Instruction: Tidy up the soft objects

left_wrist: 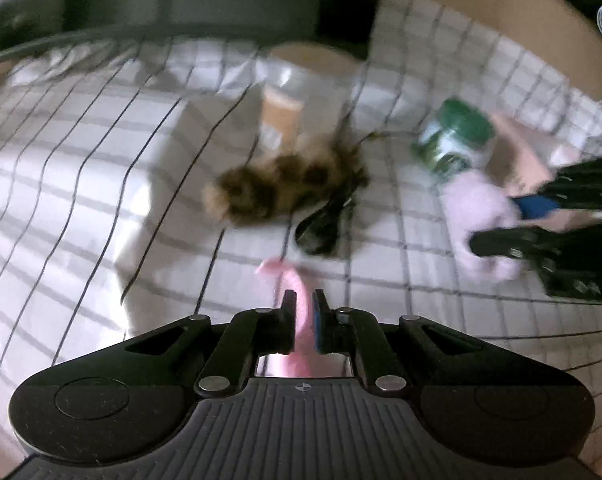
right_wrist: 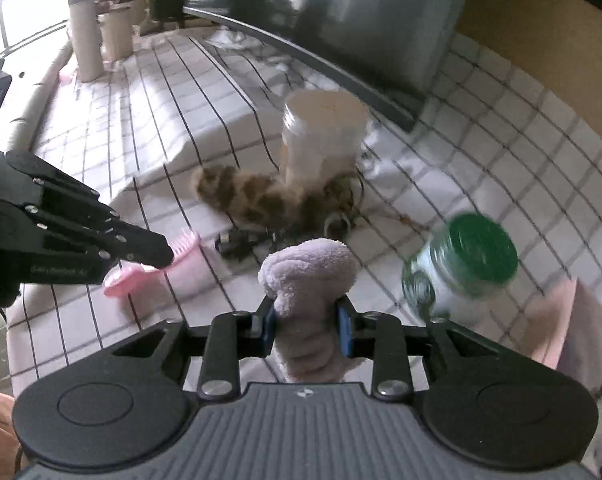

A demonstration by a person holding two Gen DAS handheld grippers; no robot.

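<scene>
Cloth over the desk: white, thin dark grid lines, finer checks toward the right edge. Rolled towel: pale lilac. Brush: pink. Furry toy: tan with dark brown patches. Jar: green lid, green-and-white label. Tall container: cream-white, tan band on its side in the left wrist view. Gripper pads: blue; bodies black and grey.

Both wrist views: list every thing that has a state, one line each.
Left gripper: jaws shut on the pink brush.
Pink brush: held, off the cloth.
Right gripper: jaws shut on the lilac towel.
Lilac towel: bunched, held.
Green-lidded jar: tilted, lid on.
White tub: upright, lid on.
Furry toy: lying on the checked cloth.
</scene>
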